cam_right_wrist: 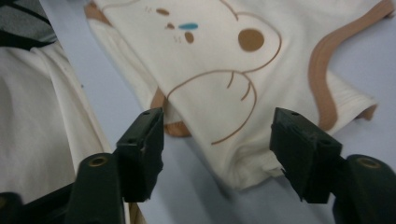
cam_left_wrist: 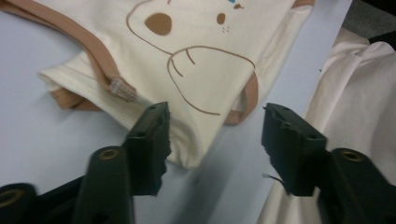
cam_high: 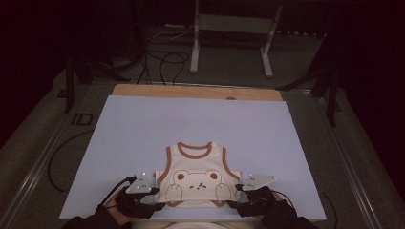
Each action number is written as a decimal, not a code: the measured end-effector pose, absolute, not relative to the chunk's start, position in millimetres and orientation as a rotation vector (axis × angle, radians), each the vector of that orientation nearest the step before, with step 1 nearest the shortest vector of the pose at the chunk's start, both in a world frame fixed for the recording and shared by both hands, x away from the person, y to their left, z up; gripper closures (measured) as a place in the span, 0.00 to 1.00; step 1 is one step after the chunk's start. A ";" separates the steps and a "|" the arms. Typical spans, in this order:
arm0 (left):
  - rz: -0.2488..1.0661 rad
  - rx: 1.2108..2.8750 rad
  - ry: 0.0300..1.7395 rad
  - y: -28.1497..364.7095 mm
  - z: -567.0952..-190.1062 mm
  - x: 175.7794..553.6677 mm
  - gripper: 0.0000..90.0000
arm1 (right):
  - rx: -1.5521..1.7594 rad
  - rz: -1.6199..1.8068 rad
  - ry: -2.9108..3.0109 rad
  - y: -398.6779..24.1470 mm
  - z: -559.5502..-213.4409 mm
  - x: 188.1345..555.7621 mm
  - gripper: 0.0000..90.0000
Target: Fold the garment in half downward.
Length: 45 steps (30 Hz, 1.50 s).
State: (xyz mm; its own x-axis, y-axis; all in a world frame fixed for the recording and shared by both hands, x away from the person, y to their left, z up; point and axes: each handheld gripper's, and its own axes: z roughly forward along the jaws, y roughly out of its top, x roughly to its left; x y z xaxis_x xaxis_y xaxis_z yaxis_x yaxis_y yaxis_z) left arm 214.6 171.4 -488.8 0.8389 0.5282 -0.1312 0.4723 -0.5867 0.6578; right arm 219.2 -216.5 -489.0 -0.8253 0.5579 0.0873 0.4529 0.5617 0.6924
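Vest point(cam_high: 197, 176) flat on table point(cam_high: 143, 129), neck pointing away, hem toward person; left gripper point(cam_high: 155, 198) and right gripper point(cam_high: 237, 196) jaws spread, gripping nothing.

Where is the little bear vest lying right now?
In the high view the bear vest lies flat on the near middle of the pale blue board, between the left hand-held gripper and the right hand-held gripper.

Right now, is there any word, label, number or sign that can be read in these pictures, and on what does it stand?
No readable text in any view.
Tank top: a drawn bear face and paws, no letters.
Small woven tag at its armhole trim: too small and blurred to read.
Table board: no markings to be seen.
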 end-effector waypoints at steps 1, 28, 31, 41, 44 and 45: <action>0.106 2.295 0.738 172.3 -485.6 215.5 0.38 | 0.872 1.125 2.626 -217.3 -484.8 218.9 0.32; 0.131 2.281 0.650 171.5 -444.8 238.7 0.00 | 0.808 1.230 2.543 -217.7 -447.4 243.4 0.11; 0.147 2.286 0.632 170.5 -439.1 244.8 0.00 | 0.791 1.227 2.528 -217.0 -439.3 249.4 0.11; 0.176 2.268 0.604 169.0 -423.6 262.2 0.00 | 0.743 1.233 2.497 -213.1 -425.1 265.9 0.11; 0.192 2.267 0.604 168.4 -421.7 266.5 0.00 | 0.735 1.234 2.494 -211.0 -423.3 273.4 0.11; 0.196 2.263 0.593 168.0 -420.6 270.9 0.00 | 0.732 1.229 2.494 -210.2 -422.8 276.0 0.11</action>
